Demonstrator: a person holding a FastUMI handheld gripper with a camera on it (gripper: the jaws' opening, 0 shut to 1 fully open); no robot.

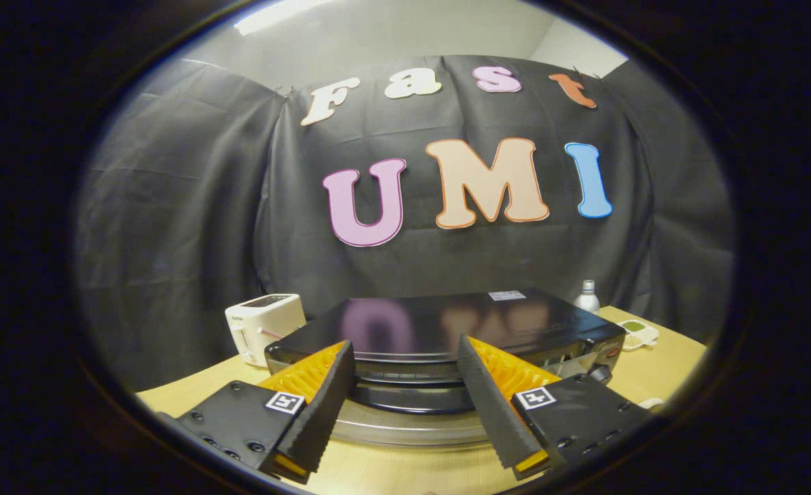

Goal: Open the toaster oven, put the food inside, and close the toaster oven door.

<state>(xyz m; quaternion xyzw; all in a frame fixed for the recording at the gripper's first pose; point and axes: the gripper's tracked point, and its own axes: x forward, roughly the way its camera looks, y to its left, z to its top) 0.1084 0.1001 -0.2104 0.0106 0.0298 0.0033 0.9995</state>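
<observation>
The black toaster oven [446, 323] stands on the wooden table [660, 371], seen from above its front, with a glossy top. Its dark curved door handle [412, 397] lies between my two fingers, over a silver band of the door front [412, 427]. My gripper [405, 344] is open, its fingertips level with the oven's front top edge, a finger [322, 405] on each side of the handle and neither touching it. I cannot tell if the door is open. To the oven's right, a small white dish [638, 334] holds something green.
A white pop-up toaster [264, 331] stands left of the oven. A small bottle with a pale cap [588, 295] stands behind the oven's right corner. The booth's black cloth wall hangs close behind the table.
</observation>
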